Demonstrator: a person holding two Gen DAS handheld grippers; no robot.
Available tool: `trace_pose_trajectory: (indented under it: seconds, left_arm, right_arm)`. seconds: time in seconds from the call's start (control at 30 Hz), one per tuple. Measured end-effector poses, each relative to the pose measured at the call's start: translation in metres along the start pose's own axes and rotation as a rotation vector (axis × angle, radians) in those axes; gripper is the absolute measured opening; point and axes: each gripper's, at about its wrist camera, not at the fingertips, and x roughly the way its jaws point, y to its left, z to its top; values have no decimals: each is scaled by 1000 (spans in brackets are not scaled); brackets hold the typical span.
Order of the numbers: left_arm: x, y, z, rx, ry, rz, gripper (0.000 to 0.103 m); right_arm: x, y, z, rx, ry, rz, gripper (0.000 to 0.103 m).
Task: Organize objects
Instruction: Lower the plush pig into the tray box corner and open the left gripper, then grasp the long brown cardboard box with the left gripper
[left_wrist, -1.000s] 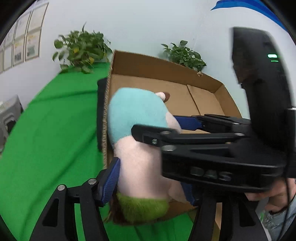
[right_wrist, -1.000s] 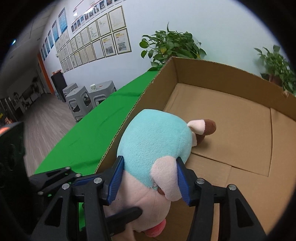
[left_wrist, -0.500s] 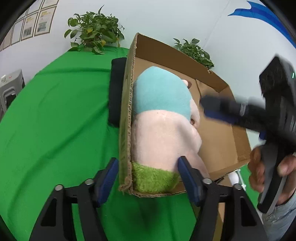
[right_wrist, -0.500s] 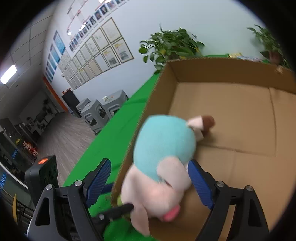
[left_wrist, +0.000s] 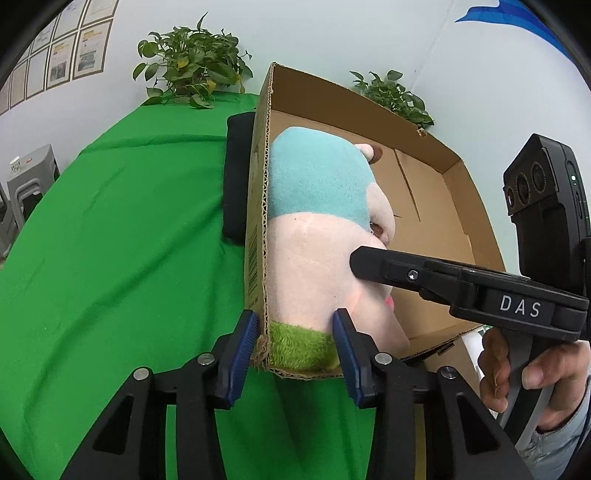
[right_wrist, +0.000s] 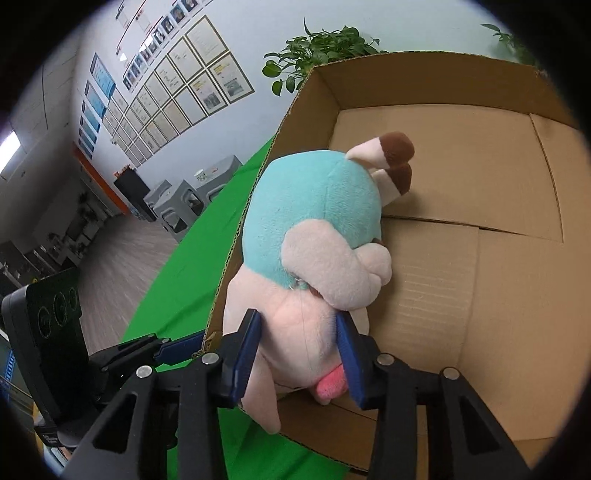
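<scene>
Plush toy held at box corner by both grippers

Green cloth-covered table (left_wrist: 110, 240) is seen at left, a brown cardboard box (left_wrist: 439, 206) resting on it. The pink and teal plush toy (left_wrist: 317, 229) lies inside along the box's left wall. The left gripper (left_wrist: 295, 347) is clamped on the box corner and the toy's green end. The right gripper (right_wrist: 299, 350) is pinched on the toy's pink body.

- "DAS" in white capitals stands on the black body of the right gripper (left_wrist: 436, 280), in the left wrist view.
- Print on the cardboard box (left_wrist: 255, 236) outer wall and on the framed wall sheets (right_wrist: 207, 85) is too small to read.
</scene>
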Motion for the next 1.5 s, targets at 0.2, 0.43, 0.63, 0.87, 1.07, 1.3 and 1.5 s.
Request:
trace_pose_trajectory:
  seconds: [0.2,0.43,0.63,0.87,1.07,1.3,1.5]
  left_arm:
    - [-2,-3,-4,21,8,21,40]
    - [-6,-10,-13,37,11,61,37]
    - [-10,-10,-20,29,13,75,30]
    - [-49,-30,-32,39,-121,184,68]
    - [-118,-95,-61,111,-410,217,103]
    - [-128,-142,-86,158,-410,186,100]
    - [-110,-166,-96,211,-276,122,21]
  right_arm:
    - [-32,2,-7,-21,-92,-87,93]
    - [-117,3,-41,-101,-290,-272,102]
    - [-155,-12,-76,-38,-331,-307,102]
    - [-172,-12,-100,-48,-353,-387,102]
    - [-177,-10,-126,-55,-384,-461,102]
    - [-188,-16,-157,-47,-440,-450,84]
    - [-188,-30,-163,-7,-392,-399,59]
